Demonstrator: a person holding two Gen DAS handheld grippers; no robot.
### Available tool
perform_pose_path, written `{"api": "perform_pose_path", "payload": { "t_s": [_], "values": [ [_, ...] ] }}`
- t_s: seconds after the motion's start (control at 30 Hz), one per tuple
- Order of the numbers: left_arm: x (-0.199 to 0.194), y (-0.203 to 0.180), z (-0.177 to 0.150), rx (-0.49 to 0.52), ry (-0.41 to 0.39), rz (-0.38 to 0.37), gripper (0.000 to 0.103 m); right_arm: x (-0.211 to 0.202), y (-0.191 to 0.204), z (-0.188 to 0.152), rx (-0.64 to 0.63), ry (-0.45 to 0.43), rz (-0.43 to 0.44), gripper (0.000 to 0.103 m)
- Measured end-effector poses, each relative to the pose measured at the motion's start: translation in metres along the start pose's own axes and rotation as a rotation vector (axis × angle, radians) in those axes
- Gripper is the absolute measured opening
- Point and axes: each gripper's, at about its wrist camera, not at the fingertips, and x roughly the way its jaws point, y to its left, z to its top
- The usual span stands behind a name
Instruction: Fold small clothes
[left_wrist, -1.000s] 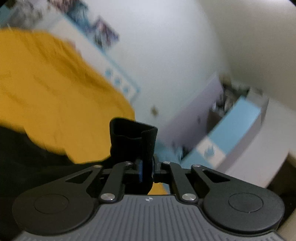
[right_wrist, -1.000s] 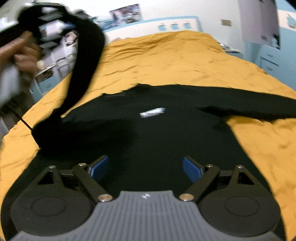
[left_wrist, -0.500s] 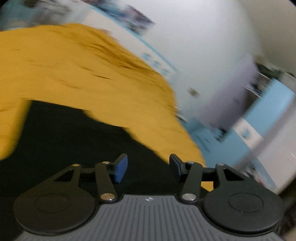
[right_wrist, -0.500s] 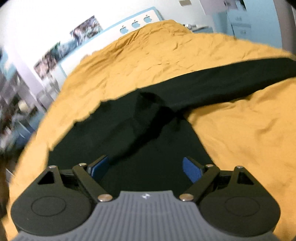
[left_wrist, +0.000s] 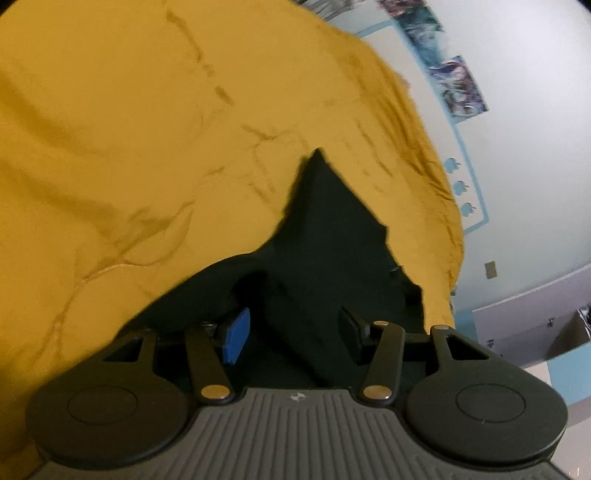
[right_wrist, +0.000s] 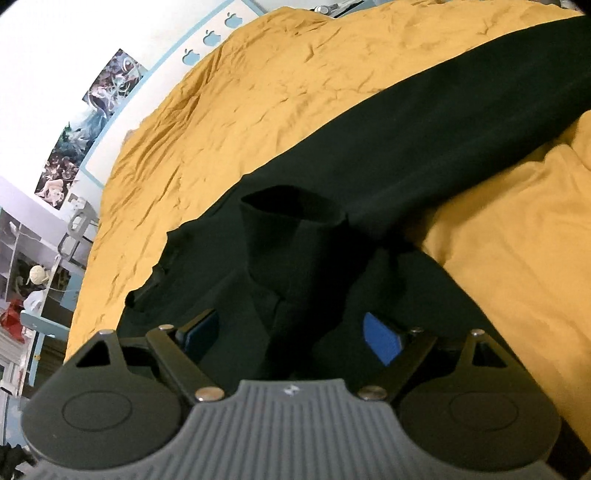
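Left gripper (left_wrist: 293, 338): jaws spread, nothing pinched; black cloth lies between and just ahead of them, so it hovers low over the black sweater (left_wrist: 325, 236) on the yellow bedspread (left_wrist: 129, 140). From this side the sweater narrows to a point well ahead of the jaws, bedspread on both flanks. Right gripper (right_wrist: 290, 334): jaws also released, wide, straddling a bunched fold of cloth. Just ahead of these jaws one sleeve is already laid across the body, its open cuff (right_wrist: 291, 206) lying nearest the far sleeve. The other sleeve (right_wrist: 461, 122) is not yet folded; it runs straight out from the body, ahead and to the right of the jaws, long axis slanting up toward the upper right of the right-wrist view, its end out of frame. Judged step: sleeve folding, one done, one left. Next move likely calls for the right jaws to travel out along that sleeve, clamp near its far end, and bring it back over the body. Thick cloth; may bunch rather than lie flat.
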Motion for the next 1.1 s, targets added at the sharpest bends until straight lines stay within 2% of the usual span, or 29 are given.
{"api": "perform_pose_path", "payload": {
  "t_s": [0.17, 0.33, 0.4, 0.43, 0.47, 0.5, 0.53, 0.6, 0.67, 0.73, 0.77, 0.83, 0.87, 0.9, 0.97, 1.03, 1.1],
  "values": [
    [0.015, 0.007, -0.002, -0.003, -0.014, 0.025, 0.06, 0.009, 0.001, 0.001, -0.015, -0.009, -0.006, 0.083],
    [0.028, 0.014, 0.0, -0.094, -0.083, -0.063, 0.06, 0.016, -0.001, 0.001, 0.022, -0.028, -0.018, 0.083],
    [0.024, 0.016, 0.001, -0.098, -0.108, -0.074, 0.04, 0.021, 0.004, 0.002, 0.021, -0.044, -0.025, 0.082],
    [0.02, 0.017, 0.002, -0.101, -0.125, -0.073, 0.018, 0.023, 0.006, 0.002, 0.022, -0.053, -0.032, 0.071],
    [0.014, 0.022, 0.003, -0.117, -0.149, -0.089, 0.014, 0.025, 0.009, 0.003, 0.019, -0.057, -0.035, 0.054],
    [0.009, 0.024, 0.004, -0.135, -0.175, -0.117, 0.013, 0.026, 0.012, 0.004, 0.013, -0.051, -0.033, 0.012],
    [0.002, 0.026, 0.006, -0.13, -0.202, -0.135, 0.012, 0.027, 0.016, 0.005, 0.0, -0.038, -0.032, 0.011],
    [-0.008, 0.027, 0.005, -0.102, -0.251, -0.148, 0.012, 0.02, 0.025, 0.005, -0.024, -0.06, -0.007, 0.011],
    [-0.009, 0.03, 0.004, -0.098, -0.254, -0.141, 0.012, 0.002, 0.033, 0.002, -0.049, -0.127, 0.037, 0.01],
    [0.0, 0.038, 0.004, -0.123, -0.233, -0.109, 0.012, -0.006, 0.03, -0.001, -0.035, -0.138, -0.002, 0.01],
    [0.006, 0.041, 0.004, -0.135, -0.219, -0.092, 0.012, -0.003, 0.021, -0.003, -0.016, -0.106, -0.05, 0.011],
    [0.013, 0.043, 0.004, -0.134, -0.197, -0.063, 0.012, 0.01, 0.002, -0.01, 0.015, -0.016, -0.094, 0.01],
    [0.014, 0.042, 0.005, -0.127, -0.194, -0.061, 0.013, 0.016, -0.011, -0.015, 0.044, 0.027, -0.106, 0.008],
    [0.012, 0.04, 0.006, -0.121, -0.187, -0.058, 0.015, 0.015, -0.02, -0.019, 0.066, 0.033, -0.078, 0.009],
    [0.009, 0.034, 0.009, -0.104, -0.165, -0.049, 0.017, 0.004, -0.024, -0.022, 0.067, 0.013, -0.05, 0.019],
    [0.001, 0.029, 0.011, -0.089, -0.146, -0.028, 0.017, -0.009, -0.019, -0.022, 0.055, -0.017, -0.087, 0.035],
    [-0.01, 0.024, 0.01, -0.054, -0.132, -0.015, 0.017, -0.028, -0.011, -0.019, 0.014, -0.083, -0.124, 0.048]
  ]
}}
